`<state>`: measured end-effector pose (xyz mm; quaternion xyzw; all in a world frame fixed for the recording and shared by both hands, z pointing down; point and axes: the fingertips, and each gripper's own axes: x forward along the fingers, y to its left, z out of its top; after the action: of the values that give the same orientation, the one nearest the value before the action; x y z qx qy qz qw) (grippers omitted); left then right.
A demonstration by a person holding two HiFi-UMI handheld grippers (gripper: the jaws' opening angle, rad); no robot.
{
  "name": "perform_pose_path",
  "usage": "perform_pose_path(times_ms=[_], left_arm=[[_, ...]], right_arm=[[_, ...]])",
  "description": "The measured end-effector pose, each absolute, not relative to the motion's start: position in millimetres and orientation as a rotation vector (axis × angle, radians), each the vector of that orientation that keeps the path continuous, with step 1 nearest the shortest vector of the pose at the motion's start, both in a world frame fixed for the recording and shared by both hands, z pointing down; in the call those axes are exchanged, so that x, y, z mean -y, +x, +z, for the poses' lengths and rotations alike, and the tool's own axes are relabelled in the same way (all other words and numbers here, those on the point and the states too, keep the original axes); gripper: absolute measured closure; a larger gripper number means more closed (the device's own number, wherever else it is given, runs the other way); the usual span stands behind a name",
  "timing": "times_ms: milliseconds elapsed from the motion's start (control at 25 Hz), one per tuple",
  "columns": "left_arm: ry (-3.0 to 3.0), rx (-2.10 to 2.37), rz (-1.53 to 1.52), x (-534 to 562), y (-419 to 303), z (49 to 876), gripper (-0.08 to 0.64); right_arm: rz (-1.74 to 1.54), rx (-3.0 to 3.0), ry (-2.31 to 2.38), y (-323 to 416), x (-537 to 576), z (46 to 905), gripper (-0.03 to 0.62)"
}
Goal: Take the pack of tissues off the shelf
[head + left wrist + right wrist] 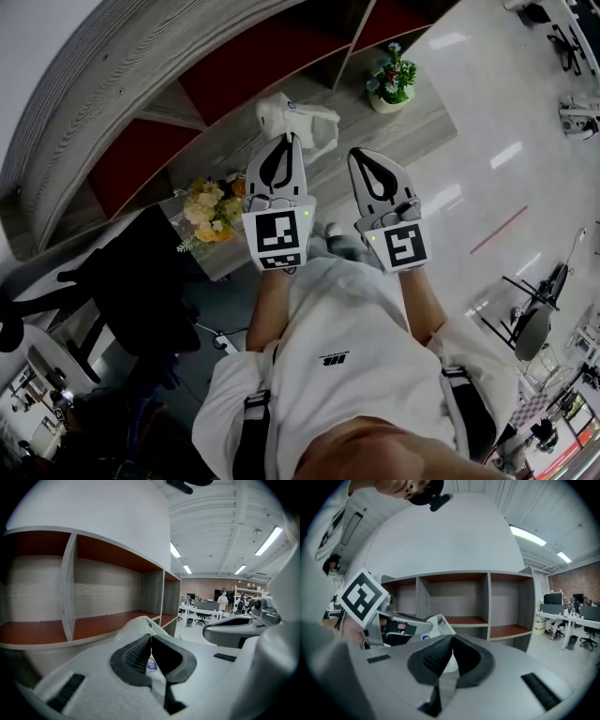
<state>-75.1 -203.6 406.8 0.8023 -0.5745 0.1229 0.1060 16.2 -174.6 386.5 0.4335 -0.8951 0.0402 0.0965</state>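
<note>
Nearest in, the right gripper has its fingers pressed together on nothing, riding just beside the left one. The left gripper has its fingers closed too, but they're pinching a fold of wrapper on the pack of tissues. So the pack hangs off the tips, out in front of the shelf and not in any of its red-floored compartments.

Handling-wise, my guess is it's light and squishy, with loose, crinkly plastic film that's probably a bit slick. It's not fragile, but a pinch on film alone lets it swing, and it could slip or tear. I'd go for a gathered fold near the seam, or squeeze across the soft body.

Further back, a little potted plant sits well apart from all this.
</note>
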Motion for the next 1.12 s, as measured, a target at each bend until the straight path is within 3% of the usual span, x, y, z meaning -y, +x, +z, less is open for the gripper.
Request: perform_pose_path(times_ms=[1120], left_arm=[[2.295,1.513,0.537,181,-40,523,0.53]], right_arm=[[0.237,2.545,1.315,48,164,462,0.566]])
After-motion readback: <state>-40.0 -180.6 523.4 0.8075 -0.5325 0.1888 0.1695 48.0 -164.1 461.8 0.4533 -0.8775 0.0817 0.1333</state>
